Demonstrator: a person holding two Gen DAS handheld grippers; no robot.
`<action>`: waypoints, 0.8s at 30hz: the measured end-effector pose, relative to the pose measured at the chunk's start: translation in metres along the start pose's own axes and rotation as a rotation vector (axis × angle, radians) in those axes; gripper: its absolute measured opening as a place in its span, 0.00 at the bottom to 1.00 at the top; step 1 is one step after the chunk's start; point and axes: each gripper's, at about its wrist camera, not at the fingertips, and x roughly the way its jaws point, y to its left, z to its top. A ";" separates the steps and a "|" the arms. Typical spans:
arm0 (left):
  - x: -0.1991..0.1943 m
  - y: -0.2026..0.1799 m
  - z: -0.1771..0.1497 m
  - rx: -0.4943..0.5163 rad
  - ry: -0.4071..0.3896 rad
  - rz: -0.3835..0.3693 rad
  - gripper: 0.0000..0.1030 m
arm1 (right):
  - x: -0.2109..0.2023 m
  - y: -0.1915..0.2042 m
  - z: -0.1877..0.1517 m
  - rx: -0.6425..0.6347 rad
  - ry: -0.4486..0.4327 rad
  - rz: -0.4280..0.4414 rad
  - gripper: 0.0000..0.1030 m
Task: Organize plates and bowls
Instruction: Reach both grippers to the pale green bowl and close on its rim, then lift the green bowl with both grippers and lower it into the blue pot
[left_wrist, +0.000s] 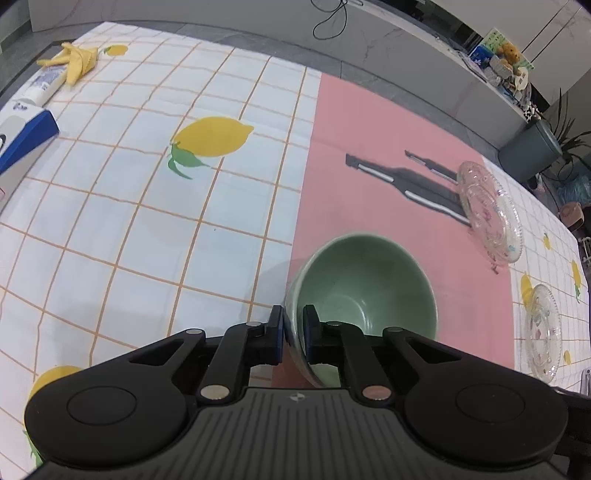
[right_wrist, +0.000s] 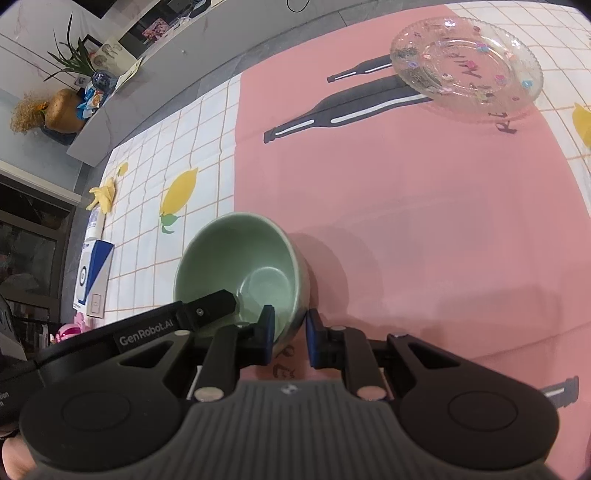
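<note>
A green ceramic bowl (left_wrist: 364, 284) stands on the pink mat (left_wrist: 373, 155). My left gripper (left_wrist: 293, 326) is shut on its left rim, one finger inside and one outside. The bowl also shows in the right wrist view (right_wrist: 240, 266). My right gripper (right_wrist: 290, 332) straddles the bowl's right wall, with a visible gap beside the outer pad. The left gripper's finger (right_wrist: 210, 310) reaches in over the bowl's near-left rim. A clear glass plate (left_wrist: 489, 210) lies at the mat's far right, also in the right wrist view (right_wrist: 467, 62). A second glass plate (left_wrist: 543, 330) lies on the lemon-print cloth.
A lemon-print checked cloth (left_wrist: 147, 192) covers the table left of the mat. At its far left lie a blue-and-white box (left_wrist: 22, 136), a tube (left_wrist: 42, 85) and a yellow cloth (left_wrist: 75, 61). A grey floor and counter lie beyond the table.
</note>
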 end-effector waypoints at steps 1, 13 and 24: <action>-0.004 -0.001 0.001 -0.001 -0.005 -0.001 0.11 | -0.002 0.000 0.000 0.004 -0.001 0.006 0.15; -0.084 -0.021 -0.015 -0.004 -0.104 0.020 0.11 | -0.070 0.016 -0.021 -0.014 -0.072 0.106 0.14; -0.149 -0.042 -0.056 -0.025 -0.179 0.015 0.11 | -0.142 0.011 -0.067 -0.042 -0.131 0.201 0.15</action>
